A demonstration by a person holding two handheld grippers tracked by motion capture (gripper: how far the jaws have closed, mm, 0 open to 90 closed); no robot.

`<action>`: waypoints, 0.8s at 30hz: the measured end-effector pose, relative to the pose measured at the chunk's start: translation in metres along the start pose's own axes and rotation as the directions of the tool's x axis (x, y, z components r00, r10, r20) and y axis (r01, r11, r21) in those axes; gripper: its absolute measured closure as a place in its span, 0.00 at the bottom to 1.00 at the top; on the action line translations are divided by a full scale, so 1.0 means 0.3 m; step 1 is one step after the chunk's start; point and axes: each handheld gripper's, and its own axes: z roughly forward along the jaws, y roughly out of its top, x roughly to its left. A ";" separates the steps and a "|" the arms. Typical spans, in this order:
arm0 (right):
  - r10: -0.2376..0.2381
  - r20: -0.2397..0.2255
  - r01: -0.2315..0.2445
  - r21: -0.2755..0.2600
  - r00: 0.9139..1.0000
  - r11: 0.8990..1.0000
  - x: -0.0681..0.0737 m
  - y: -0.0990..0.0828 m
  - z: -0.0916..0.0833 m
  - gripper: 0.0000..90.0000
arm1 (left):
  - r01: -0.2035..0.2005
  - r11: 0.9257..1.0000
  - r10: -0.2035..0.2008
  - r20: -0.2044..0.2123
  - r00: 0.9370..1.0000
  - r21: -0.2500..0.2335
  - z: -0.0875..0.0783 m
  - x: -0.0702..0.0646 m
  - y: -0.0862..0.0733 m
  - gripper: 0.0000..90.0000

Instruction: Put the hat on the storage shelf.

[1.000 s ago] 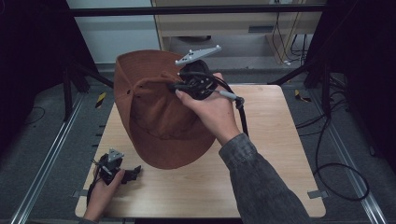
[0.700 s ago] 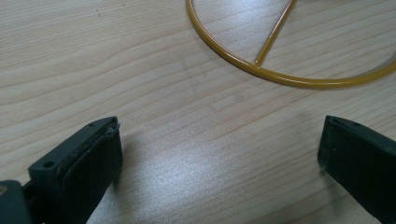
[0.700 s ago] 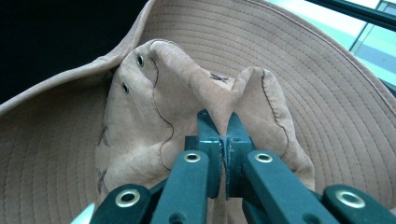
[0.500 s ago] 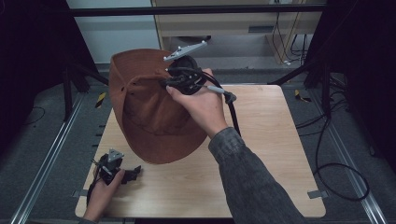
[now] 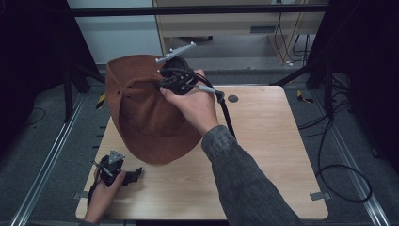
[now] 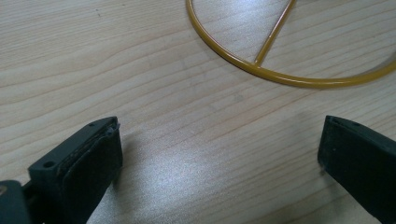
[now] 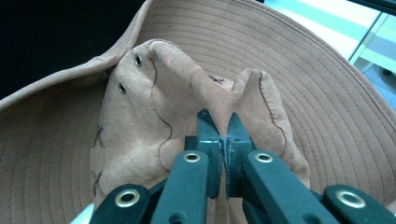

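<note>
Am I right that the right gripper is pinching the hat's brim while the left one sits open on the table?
Not quite: the right gripper has its fingers shut on a fold of the hat's crown, not the brim, as the right gripper view shows. The left gripper does sit open on the table.

wooden table (image 5: 263,155) | brown hat (image 5: 141,117) partly resting (tilted) | yellow ring (image 6: 280,70)

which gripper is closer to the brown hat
Right. The right gripper is clamped on a fold of the brown hat at its crown. The left gripper sits open low on the table, just off the hat's near brim, not touching it.
</note>
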 end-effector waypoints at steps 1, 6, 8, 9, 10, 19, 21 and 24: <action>0.003 0.002 -0.003 -0.002 1.000 1.000 -0.002 0.000 0.005 0.99 | 0.000 1.000 0.000 0.000 1.000 0.000 0.000 0.000 0.000 0.00; 0.011 0.002 -0.011 0.007 1.000 1.000 -0.014 -0.009 0.025 0.99 | -0.001 1.000 0.001 0.000 1.000 0.000 0.000 0.000 0.000 0.00; 0.010 0.000 -0.010 0.017 1.000 1.000 -0.012 -0.012 0.037 0.99 | -0.001 1.000 0.001 0.000 1.000 0.000 0.000 0.000 0.000 0.00; 0.012 -0.004 -0.012 0.015 1.000 1.000 -0.009 -0.011 0.042 0.99 | 0.000 1.000 0.000 0.000 1.000 0.000 0.000 0.000 0.000 0.00; 0.012 -0.004 -0.012 0.015 1.000 1.000 -0.009 -0.011 0.042 0.99 | 0.000 1.000 0.000 0.000 1.000 0.000 0.000 0.000 0.000 0.00; -0.004 -0.022 0.004 0.024 1.000 1.000 0.027 0.010 0.082 0.99 | -0.002 1.000 0.002 0.002 1.000 0.000 0.000 0.000 0.000 0.00; -0.006 -0.023 0.006 0.027 1.000 1.000 0.031 0.011 0.091 0.99 | -0.001 1.000 0.001 0.002 1.000 0.000 0.000 0.000 0.000 0.00; -0.004 -0.026 0.005 0.031 1.000 1.000 0.034 0.013 0.100 0.98 | -0.001 1.000 0.001 0.002 1.000 0.000 0.000 0.000 0.000 0.00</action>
